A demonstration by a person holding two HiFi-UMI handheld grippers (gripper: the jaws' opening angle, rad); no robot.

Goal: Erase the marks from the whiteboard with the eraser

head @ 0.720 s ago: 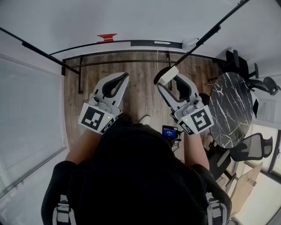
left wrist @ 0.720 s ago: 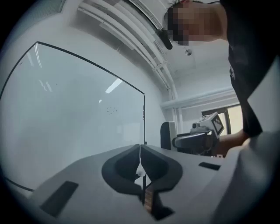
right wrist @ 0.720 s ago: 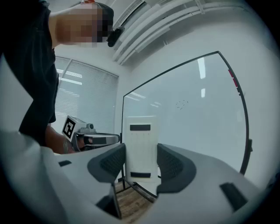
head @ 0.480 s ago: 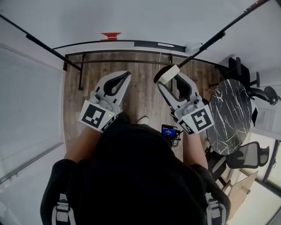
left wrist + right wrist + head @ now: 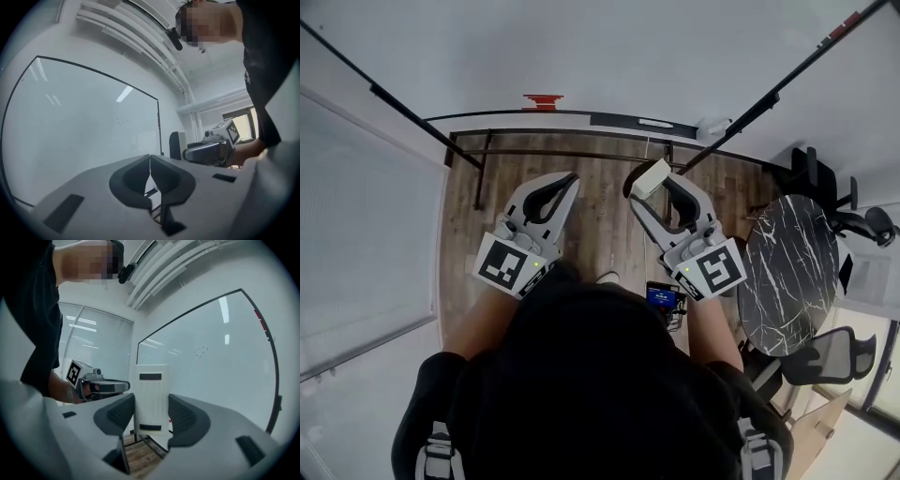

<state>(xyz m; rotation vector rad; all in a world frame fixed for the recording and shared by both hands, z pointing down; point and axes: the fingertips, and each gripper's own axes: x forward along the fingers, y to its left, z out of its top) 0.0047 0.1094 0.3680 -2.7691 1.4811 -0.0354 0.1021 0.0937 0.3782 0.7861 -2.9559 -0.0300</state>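
Note:
The whiteboard (image 5: pixel 581 56) fills the top of the head view; it also shows as the whiteboard (image 5: pixel 84 131) and the whiteboard (image 5: pixel 211 380). A small faint cluster of marks (image 5: pixel 123 120) sits high on it, seen too as marks (image 5: pixel 201 351). My right gripper (image 5: pixel 643 185) is shut on a white block eraser (image 5: pixel 652 176), held upright between the jaws as the eraser (image 5: pixel 151 380) in my right gripper (image 5: pixel 151 404). It hangs short of the board. My left gripper (image 5: pixel 569 180) is shut with nothing in it, its jaws meeting at my left gripper (image 5: pixel 150 159).
The board's black stand (image 5: pixel 562 141) rests on the wood floor. A round black marble table (image 5: pixel 787 258) and office chairs (image 5: pixel 830 323) stand at the right. Window blinds (image 5: pixel 356 234) line the left. A small blue-screened device (image 5: pixel 661 298) hangs at the person's waist.
Both grippers have drifted slightly, the right one a little leftward with the eraser; the head view has shifted so the board fills more of the top. Both grips are unchanged.

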